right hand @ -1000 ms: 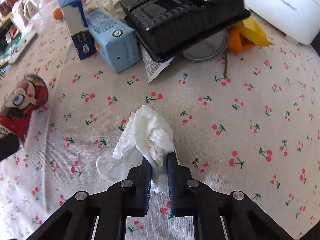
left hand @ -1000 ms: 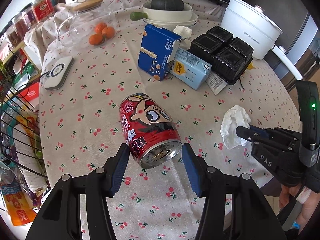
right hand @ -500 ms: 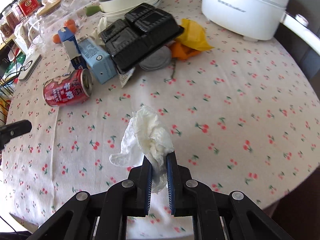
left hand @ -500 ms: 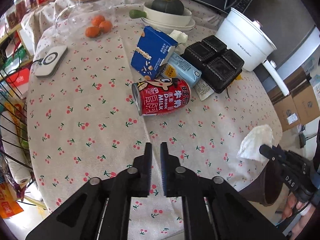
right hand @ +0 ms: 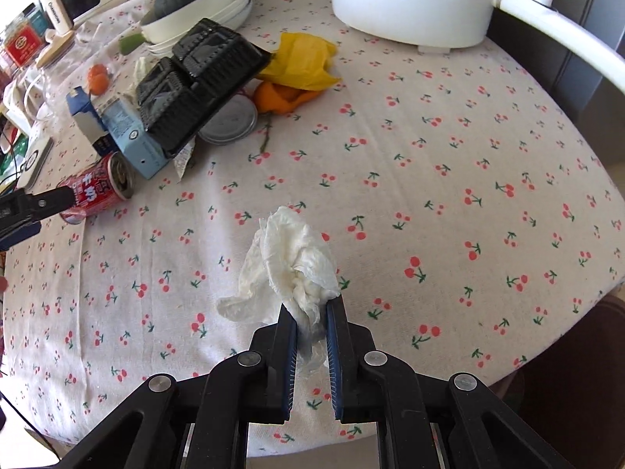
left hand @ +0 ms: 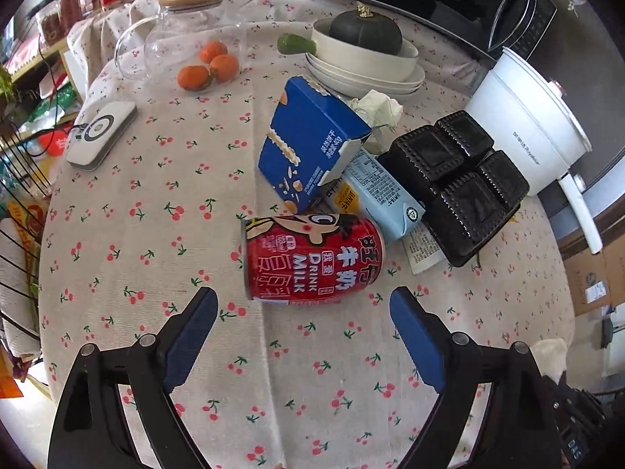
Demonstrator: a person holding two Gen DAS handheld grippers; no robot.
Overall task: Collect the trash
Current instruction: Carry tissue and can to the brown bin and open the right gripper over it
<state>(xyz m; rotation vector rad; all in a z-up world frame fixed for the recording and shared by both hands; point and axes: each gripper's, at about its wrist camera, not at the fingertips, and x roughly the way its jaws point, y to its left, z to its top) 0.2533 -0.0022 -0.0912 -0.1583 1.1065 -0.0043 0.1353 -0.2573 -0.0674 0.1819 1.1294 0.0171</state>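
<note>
From the left wrist view, the left gripper (left hand: 302, 305) hangs over the cherry-print tablecloth (left hand: 129, 234) with its jaws spread wide and opening further; nothing is gripped. Far to its left, near the table edge, lies a white charger pad (left hand: 102, 133). Further ahead on the left stands a glass jar (left hand: 183, 39) with three oranges (left hand: 209, 67) beside it. Directly ahead of the fingertips, just beyond the gap between them, the red milk can (left hand: 312, 260) lies on its side, crosswise to the fingers, not touched by either pad. Behind the can leans a blue carton (left hand: 308, 148), and to the right of that lies a light blue drink box (left hand: 381, 199), which touches the can's far end. Further right sits a black plastic tray (left hand: 457, 183), upside down, with a white cooking pot (left hand: 527, 121) behind it. Far ahead, a dark squash (left hand: 365, 33) rests in a white bowl (left hand: 367, 64).

From the right wrist view, the left gripper's finger shows at the left border next to the can. The right gripper (right hand: 310, 314) is clenched on a crumpled white tissue (right hand: 289, 265), which sticks out forward from between the blue pads and hangs above the cloth. Ahead and to the left of it, beside the tray, lie a round metal lid (right hand: 230, 121), a yellow wrapper (right hand: 304, 60) and a piece of orange peel (right hand: 277, 99). The pot stands far ahead, slightly to the right.
</note>
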